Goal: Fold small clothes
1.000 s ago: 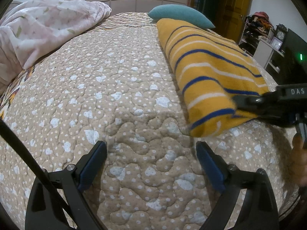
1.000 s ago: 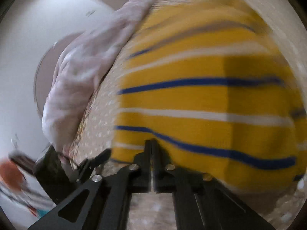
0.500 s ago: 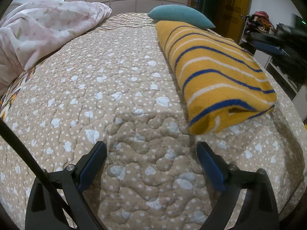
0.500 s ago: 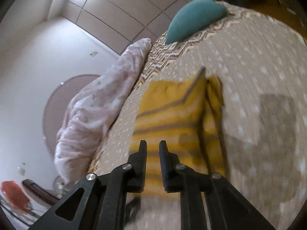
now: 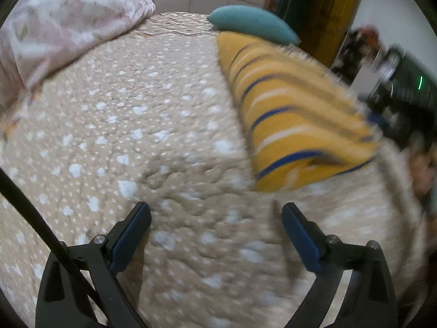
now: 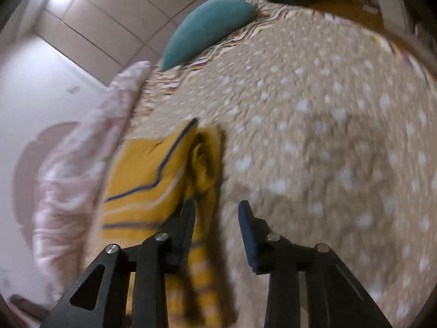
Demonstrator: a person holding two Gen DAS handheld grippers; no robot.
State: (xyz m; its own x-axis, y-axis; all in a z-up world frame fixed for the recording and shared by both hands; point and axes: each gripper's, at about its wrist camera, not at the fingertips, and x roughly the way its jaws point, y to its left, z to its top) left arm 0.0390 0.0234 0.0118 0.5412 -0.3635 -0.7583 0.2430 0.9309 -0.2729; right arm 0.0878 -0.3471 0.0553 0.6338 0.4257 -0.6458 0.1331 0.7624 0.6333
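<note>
1. On the dotted beige quilt [image 5: 114, 125], a folded yellow striped garment [image 5: 295, 125] was seen lying at two o'clock of the left gripper [image 5: 215, 218].
2. Left gripper was held wide open, nothing between its fingers.
3. Right gripper [image 6: 215, 210] was noted opening, nothing gripped; the garment [image 6: 153, 169] lay at ten o'clock.
4. A teal pillow [image 6: 207, 24] was recorded at twelve o'clock.

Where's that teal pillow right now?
The teal pillow lies at the far end of the bed, just beyond the folded yellow striped garment and to the right of the pink blanket in the left wrist view.
</note>
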